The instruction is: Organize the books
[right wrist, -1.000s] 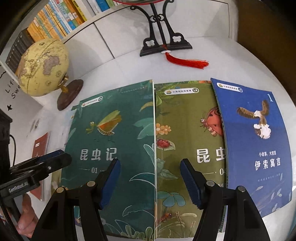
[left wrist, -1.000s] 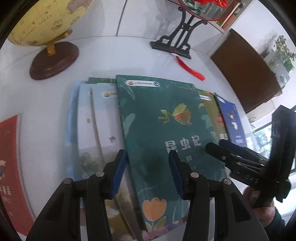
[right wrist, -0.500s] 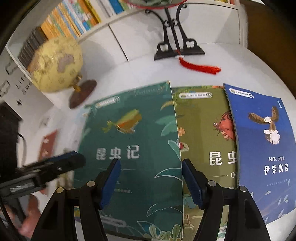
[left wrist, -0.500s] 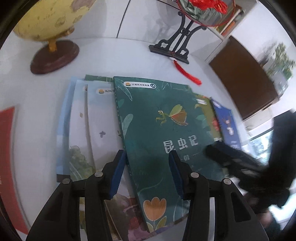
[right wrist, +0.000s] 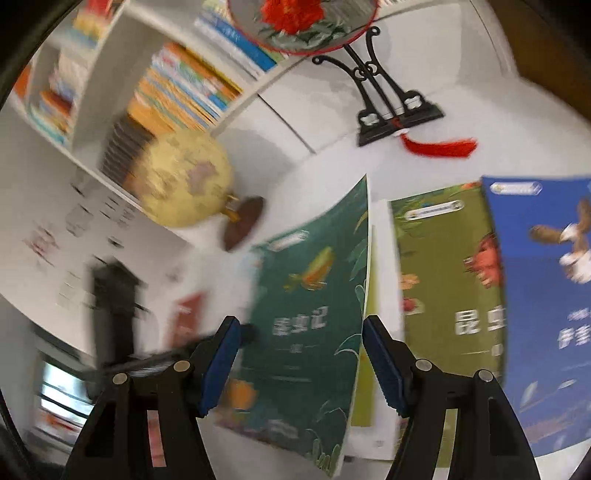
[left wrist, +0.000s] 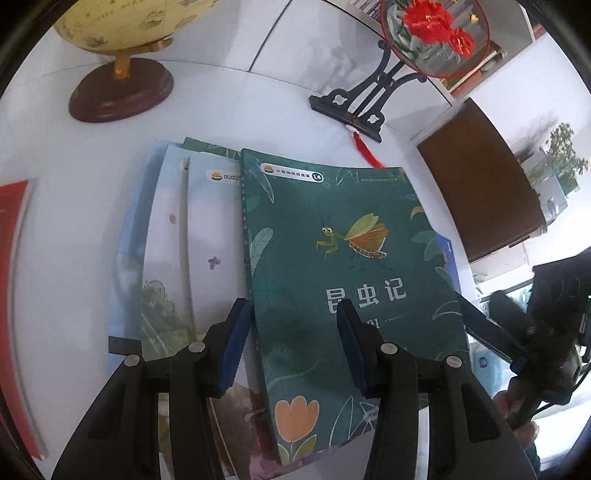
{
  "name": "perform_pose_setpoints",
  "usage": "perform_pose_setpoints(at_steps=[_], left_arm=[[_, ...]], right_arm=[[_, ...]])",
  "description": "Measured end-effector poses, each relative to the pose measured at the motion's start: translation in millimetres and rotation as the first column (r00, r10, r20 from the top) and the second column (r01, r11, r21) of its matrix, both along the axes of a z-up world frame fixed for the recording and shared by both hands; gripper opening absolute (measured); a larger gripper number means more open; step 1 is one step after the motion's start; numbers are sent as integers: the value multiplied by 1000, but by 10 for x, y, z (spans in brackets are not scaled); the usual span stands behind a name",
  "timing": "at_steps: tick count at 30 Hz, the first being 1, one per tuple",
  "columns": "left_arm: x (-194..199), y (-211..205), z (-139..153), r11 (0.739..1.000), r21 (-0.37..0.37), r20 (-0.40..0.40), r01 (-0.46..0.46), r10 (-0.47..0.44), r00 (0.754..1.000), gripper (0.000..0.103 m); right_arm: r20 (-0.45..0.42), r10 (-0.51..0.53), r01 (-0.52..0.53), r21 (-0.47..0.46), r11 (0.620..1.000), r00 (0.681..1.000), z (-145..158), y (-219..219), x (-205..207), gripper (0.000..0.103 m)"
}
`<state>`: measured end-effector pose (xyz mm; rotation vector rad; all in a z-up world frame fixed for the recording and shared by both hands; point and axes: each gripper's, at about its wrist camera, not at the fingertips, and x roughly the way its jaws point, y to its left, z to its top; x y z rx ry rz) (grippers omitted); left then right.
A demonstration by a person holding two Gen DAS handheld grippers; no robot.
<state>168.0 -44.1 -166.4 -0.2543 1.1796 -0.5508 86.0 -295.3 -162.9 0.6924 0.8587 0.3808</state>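
A dark green book (left wrist: 332, 266) with a mantis on its cover lies on top of pale blue books (left wrist: 166, 240). My left gripper (left wrist: 295, 343) hovers open over the green book's near left edge, one pad on each side of the spine. The green book (right wrist: 314, 314) is tilted, its right edge raised. My right gripper (right wrist: 301, 365) stands open around the book's near part, and its fingers (left wrist: 480, 323) reach in at the raised edge. To the right lie an olive book (right wrist: 443, 277) and a blue book (right wrist: 546, 295).
A globe (left wrist: 122, 22) on a brown base stands at the back left. A black stand (left wrist: 362, 103) with a red tassel and a round fan is behind the books. A red book (left wrist: 11, 277) lies far left. A bookshelf (right wrist: 177, 92) fills the wall.
The green book's right edge has lifted off the olive book and tilted up. The right gripper rose and tipped upward, blurring its view. The left gripper stayed in place and rolled slightly.
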Motion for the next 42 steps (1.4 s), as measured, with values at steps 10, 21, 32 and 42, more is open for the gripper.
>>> perform_pose_setpoints(at_steps=[10,21,32,42], left_arm=[[-17,-9,-5,999,-10,-5,-42,41,999,44],[-42,186,-67,955,-268,-131,-129,97,987,44],[-99,354,-271,820,-407,-309,-402,291,905,44],[-110,394,-375,735,-458,-419,-499,317,851,44]], right_arm=[[-81,2,-5,-41,999,997,-151,50,125,71],[-109,-54,39,-133,990,993,-385,-13,140,78],[-93,-131,101,-277,956,987,-383,102,79,79],[-115,-163,125,-283,951,980,-355,92,96,79]])
